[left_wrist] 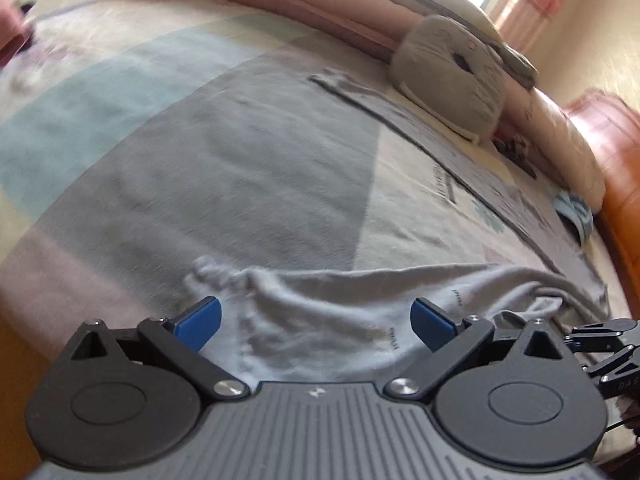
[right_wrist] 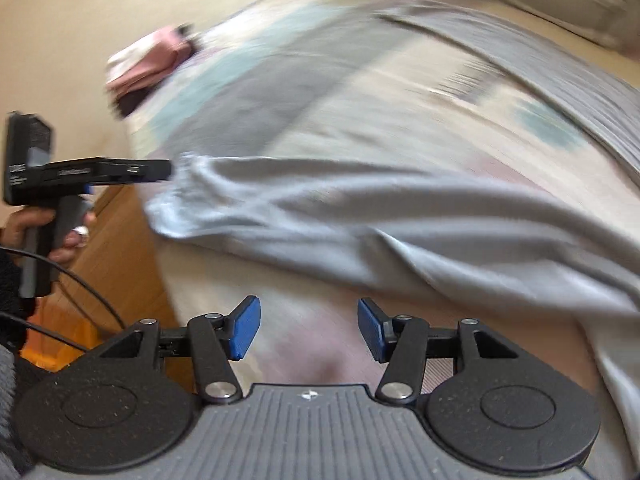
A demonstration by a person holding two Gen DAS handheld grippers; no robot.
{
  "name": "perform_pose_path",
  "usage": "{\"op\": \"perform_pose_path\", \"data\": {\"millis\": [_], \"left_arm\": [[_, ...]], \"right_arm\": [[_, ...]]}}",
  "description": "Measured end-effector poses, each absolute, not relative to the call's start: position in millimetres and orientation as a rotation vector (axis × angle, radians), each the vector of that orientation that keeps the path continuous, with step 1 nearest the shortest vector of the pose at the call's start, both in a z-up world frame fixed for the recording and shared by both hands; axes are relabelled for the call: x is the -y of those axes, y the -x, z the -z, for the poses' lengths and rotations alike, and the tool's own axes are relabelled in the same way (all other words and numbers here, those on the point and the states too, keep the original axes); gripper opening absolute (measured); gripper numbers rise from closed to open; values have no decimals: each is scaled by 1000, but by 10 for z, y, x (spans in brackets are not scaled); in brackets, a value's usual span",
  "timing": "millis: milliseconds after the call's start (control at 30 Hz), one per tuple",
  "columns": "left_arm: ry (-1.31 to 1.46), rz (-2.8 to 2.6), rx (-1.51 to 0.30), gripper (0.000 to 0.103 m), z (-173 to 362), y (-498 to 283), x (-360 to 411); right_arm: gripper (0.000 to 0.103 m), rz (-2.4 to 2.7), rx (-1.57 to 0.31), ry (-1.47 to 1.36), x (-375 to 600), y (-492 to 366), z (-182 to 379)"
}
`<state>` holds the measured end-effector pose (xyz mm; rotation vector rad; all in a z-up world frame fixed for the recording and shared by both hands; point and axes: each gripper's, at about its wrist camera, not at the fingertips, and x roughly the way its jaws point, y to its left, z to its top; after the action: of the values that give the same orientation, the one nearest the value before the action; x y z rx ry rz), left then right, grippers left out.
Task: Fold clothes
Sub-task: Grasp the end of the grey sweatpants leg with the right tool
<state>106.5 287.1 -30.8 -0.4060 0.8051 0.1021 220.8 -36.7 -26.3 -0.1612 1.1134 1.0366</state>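
Note:
A light grey garment (left_wrist: 360, 304) lies rumpled across the patterned bed sheet (left_wrist: 420, 200). My left gripper (left_wrist: 316, 320) hovers over its bunched end. Its blue pads (left_wrist: 200, 322) are wide apart, with fabric below them but not pinched. In the right wrist view the same garment (right_wrist: 360, 220) stretches from left to right. My right gripper (right_wrist: 308, 328) is open just in front of the garment's near edge, with only sheet between its pads. The left gripper (right_wrist: 170, 170) shows side-on at the garment's left end, held by a hand (right_wrist: 36, 220).
A grey round cushion (left_wrist: 452, 76) and pink pillows (left_wrist: 304, 4) line the far side of the bed. Folded pink clothes (right_wrist: 148, 64) sit at a far corner. An orange-brown bed frame (left_wrist: 616, 184) borders the right, and a wooden floor (right_wrist: 120, 260) lies beside the bed.

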Motion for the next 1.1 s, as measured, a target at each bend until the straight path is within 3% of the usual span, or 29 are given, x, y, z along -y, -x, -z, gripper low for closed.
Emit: {"op": "perform_pose_path", "data": {"millis": [367, 633, 833, 1100], "left_arm": [[182, 100, -892, 100, 224, -1695, -1756], [29, 179, -956, 100, 260, -1961, -944], [-49, 251, -985, 100, 299, -2132, -455], [-76, 326, -1001, 100, 300, -2270, -94]], "right_arm": [[59, -655, -951, 314, 1683, -2113, 335], [59, -507, -989, 298, 2696, -1965, 465], [59, -436, -1004, -136, 3385, -2000, 569], [57, -231, -852, -861, 3969, -2163, 970]]}}
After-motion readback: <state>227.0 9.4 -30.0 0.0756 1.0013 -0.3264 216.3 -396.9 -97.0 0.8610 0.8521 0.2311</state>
